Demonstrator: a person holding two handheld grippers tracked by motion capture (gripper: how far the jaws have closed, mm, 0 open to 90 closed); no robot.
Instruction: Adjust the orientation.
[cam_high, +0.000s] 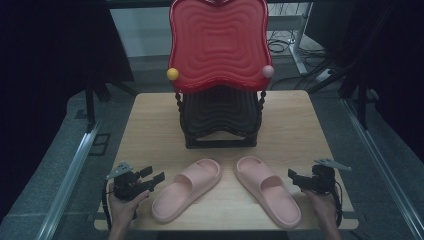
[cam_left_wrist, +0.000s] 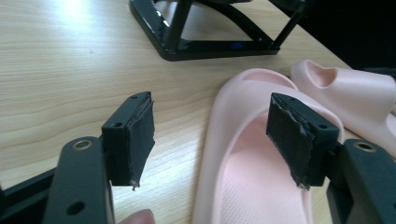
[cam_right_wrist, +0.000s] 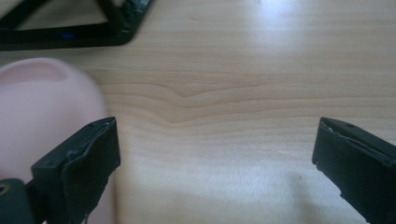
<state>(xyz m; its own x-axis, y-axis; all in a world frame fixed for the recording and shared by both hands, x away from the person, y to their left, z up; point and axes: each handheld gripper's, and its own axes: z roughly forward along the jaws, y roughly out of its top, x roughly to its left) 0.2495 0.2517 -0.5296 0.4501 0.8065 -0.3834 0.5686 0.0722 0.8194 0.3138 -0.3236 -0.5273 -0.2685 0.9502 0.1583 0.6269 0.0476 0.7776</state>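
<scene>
Table (cam_high: 150, 125): light wood; a two-tier rack and two pink slippers were set on it.
Rack (cam_high: 218, 45): placed at the far middle; red tray on top, black tray and black frame below.
Left slipper (cam_high: 187, 188): laid at the near edge, left of centre, toe angled up toward the rack, sole down.
Right slipper (cam_high: 267, 190): laid right of centre, toe angled in toward the other; toes were near each other, heels well apart.
Left gripper (cam_high: 152, 176): held in the left hand (cam_high: 122, 202) at the near left edge, just beside the left slipper, not touching it.
Left jaws: spread wide, nothing held; in the left gripper view the left slipper (cam_left_wrist: 252, 154) was seen between and beyond them.
Right gripper (cam_high: 294, 176): held in the right hand (cam_high: 322, 205) at the near right edge, just beside the right slipper, not seen touching it.
Right jaws: spread wide, nothing held; bare table (cam_right_wrist: 224, 112) was seen between them, the right slipper (cam_right_wrist: 42, 107) behind the left one.
</scene>
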